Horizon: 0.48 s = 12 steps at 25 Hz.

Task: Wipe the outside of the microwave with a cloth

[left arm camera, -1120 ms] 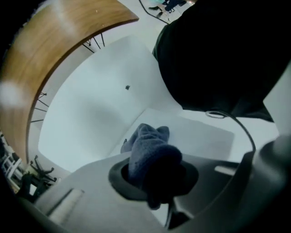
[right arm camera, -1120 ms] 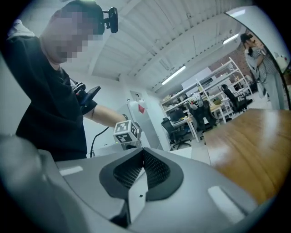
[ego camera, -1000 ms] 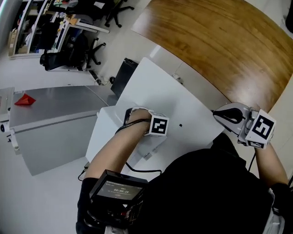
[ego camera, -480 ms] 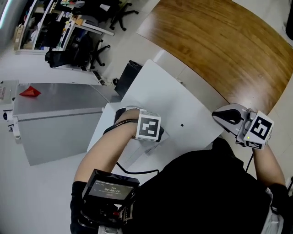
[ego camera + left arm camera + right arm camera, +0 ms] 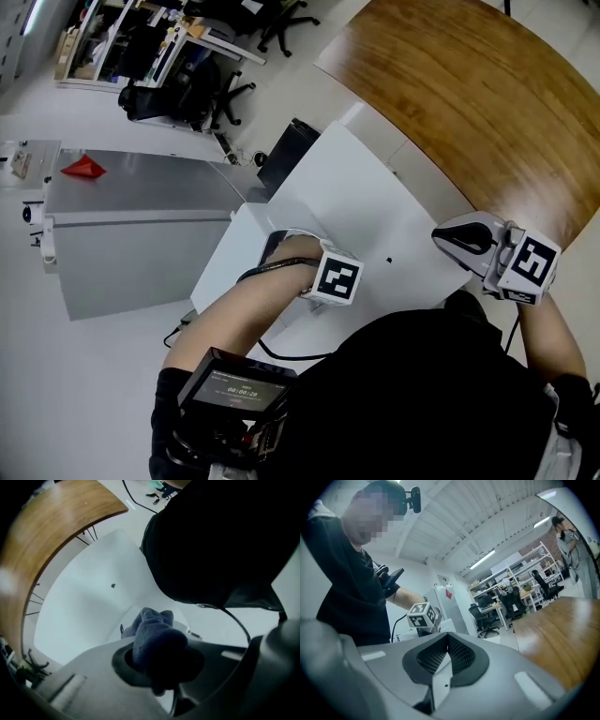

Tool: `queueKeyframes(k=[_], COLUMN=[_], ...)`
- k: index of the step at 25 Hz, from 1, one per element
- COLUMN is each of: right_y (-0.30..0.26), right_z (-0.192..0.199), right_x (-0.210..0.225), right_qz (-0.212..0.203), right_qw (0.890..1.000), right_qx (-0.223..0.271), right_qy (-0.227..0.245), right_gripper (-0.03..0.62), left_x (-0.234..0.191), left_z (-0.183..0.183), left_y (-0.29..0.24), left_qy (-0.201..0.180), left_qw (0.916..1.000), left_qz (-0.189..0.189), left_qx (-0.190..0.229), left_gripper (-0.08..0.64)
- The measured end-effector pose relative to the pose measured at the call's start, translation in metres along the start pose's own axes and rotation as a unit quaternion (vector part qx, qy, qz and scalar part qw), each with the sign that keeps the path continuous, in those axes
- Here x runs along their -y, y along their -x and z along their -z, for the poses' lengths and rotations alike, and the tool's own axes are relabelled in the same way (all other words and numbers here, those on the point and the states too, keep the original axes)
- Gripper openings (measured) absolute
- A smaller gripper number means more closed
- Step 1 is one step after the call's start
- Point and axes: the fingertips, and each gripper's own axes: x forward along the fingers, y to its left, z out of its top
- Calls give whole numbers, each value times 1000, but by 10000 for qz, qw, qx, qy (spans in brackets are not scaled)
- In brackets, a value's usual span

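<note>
At the white microwave's (image 5: 375,202) left edge: left gripper (image 5: 279,248), jaws clamped on blue cloth (image 5: 152,637). Right gripper (image 5: 446,641) near its right edge, jaws together, empty.

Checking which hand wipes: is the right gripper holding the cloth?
No, the right gripper has its fingers together on nothing; the blue cloth is clamped in the left gripper.

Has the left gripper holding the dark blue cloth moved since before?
Yes. The left gripper, shut on the dark blue cloth, has slid back right, nearer the small black dot on the white microwave.
</note>
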Motion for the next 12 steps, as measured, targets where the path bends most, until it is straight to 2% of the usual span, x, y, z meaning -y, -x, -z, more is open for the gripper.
queueKeyframes(k=[4, 8, 10, 12], right_y=[41, 85, 93, 88], right_z=[31, 53, 56, 49], right_x=[14, 13, 11, 5], right_qz=[531, 1040, 1138, 1074], right_qw=[9981, 9927, 9913, 9924], right_qx=[-134, -275, -285, -242], right_qy=[-299, -546, -600, -547], right_gripper=[6, 6, 6, 6], left_x=[-49, -72, -75, -73], left_z=[-18, -29, -35, -40], left_y=[-60, -92, -98, -94], left_qy=[-116, -135, -44, 176], left_qw=[9986, 9959, 9963, 9983], left_qz=[354, 610, 615, 465], left_qx=[-375, -661, -604, -319], left_gripper=[52, 52, 52, 54])
